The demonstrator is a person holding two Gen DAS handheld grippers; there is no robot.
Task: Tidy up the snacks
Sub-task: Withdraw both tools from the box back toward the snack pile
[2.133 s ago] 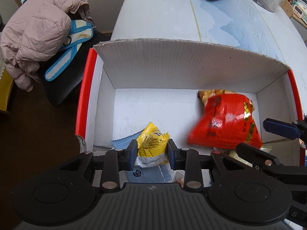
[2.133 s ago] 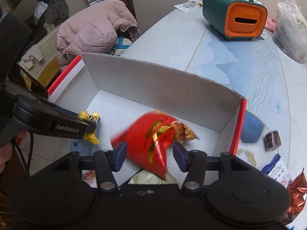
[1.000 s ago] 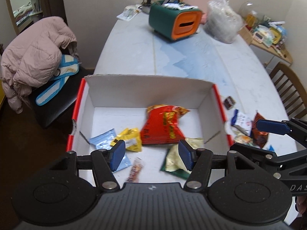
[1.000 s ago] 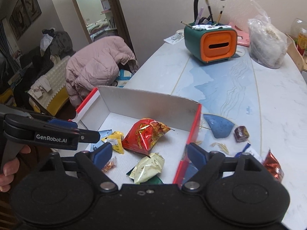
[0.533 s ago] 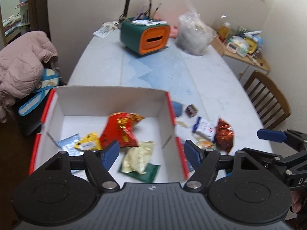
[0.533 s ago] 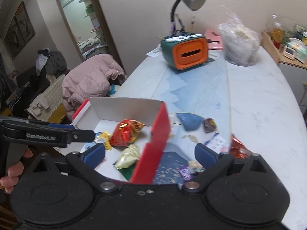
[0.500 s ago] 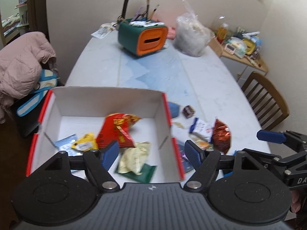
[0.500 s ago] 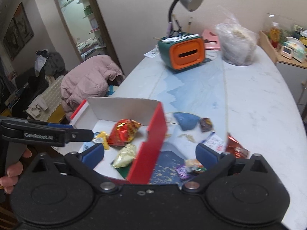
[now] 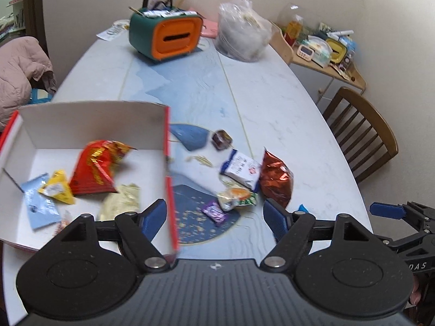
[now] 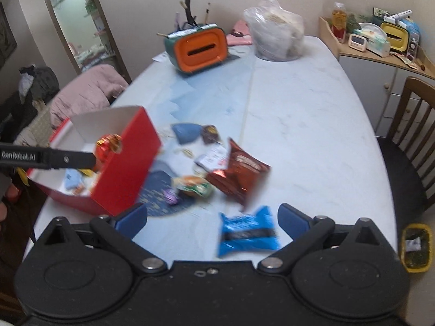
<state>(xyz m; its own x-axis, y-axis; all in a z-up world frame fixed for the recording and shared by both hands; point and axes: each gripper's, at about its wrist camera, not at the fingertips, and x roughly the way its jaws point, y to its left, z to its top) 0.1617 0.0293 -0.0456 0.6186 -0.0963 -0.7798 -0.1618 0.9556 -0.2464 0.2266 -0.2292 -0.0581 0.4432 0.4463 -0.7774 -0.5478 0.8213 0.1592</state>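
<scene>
Two empty grippers, both between picks: left gripper and right gripper have fingers spread wide, nothing clamped. Box already holds several packets; loose snacks are left on the counter to its right. Blue packet sits between the right fingers but untouched, near that camera. Purple candy and green-orange packet lie ahead of the left fingers. Next, probably: drop onto the blue packet, close, carry to box.

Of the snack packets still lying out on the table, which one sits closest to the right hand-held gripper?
The blue packet with a black band, lying just ahead of the open right hand-held gripper, between its fingers; the dark red foil bag and the rest lie farther off, nearer the box.
</scene>
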